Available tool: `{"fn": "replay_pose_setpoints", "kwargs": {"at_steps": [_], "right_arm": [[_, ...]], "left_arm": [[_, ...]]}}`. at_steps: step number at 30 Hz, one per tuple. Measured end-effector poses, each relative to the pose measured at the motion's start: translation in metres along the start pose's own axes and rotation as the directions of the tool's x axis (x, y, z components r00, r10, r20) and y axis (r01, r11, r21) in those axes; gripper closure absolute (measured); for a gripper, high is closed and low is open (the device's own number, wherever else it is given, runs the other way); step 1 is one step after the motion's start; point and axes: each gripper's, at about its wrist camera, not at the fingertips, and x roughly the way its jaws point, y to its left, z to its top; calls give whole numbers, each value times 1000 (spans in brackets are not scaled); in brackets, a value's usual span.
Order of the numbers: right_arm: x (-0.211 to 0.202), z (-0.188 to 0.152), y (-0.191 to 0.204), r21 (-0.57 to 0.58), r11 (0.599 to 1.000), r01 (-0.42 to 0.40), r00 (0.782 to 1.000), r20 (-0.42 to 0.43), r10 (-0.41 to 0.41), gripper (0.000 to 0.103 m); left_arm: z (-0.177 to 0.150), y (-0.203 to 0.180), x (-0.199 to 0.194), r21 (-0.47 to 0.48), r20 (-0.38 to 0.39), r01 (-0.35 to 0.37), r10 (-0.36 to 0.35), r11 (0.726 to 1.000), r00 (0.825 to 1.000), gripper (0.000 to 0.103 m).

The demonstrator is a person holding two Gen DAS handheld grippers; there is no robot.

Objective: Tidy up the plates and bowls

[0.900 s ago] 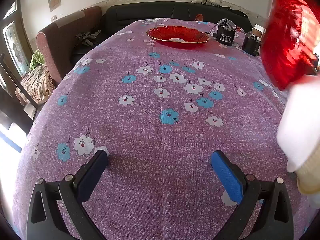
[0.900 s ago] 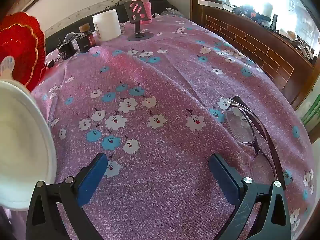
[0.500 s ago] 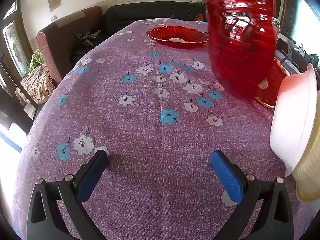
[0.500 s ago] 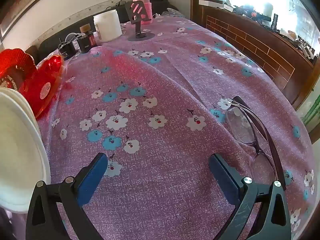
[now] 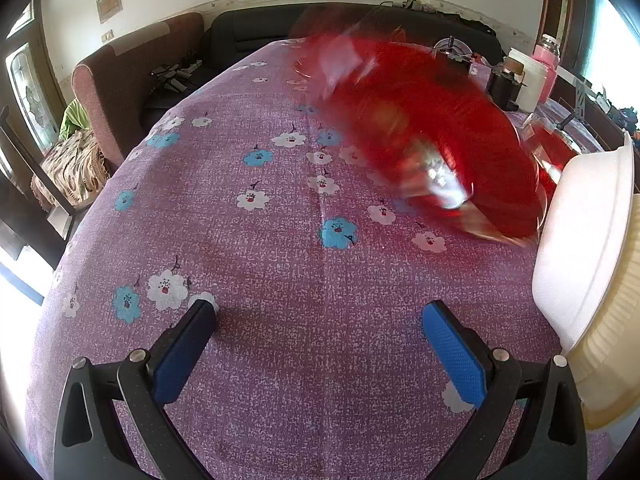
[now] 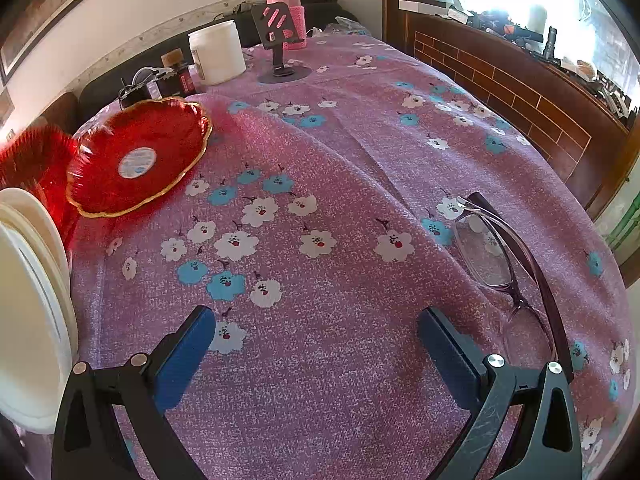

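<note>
**Spotter:** What are you seeing on the claws?

**Operator:** I'm looking at both released, spread wide, nothing between the pads. The left claw (image 5: 320,312) and right claw (image 6: 316,320) are hovering over the flowered table (image 6: 360,152).

**Spotter:** And the dishes?

**Operator:** A red plate (image 6: 140,160) is lying flat on the far left in the right view. In the left view a blurred red dish (image 5: 432,140) is showing mid-air, and a white bowl (image 5: 584,240) with a cream bowl (image 5: 612,340) is standing at the right edge.

**Spotter:** Advice?

**Operator:** I'm thinking of waiting until the red dish settles, then pinching rims squarely and steering clear of the glasses (image 6: 504,264).
</note>
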Motion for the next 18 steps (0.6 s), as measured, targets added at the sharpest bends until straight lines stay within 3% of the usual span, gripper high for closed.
{"fn": "replay_pose_setpoints", "kwargs": {"at_steps": [18], "right_arm": [[-2, 0, -1, 3, 1000, -15, 1000, 3, 15, 1]], "left_arm": [[0, 0, 0, 0, 1, 0, 0, 1000, 1000, 0]]}}
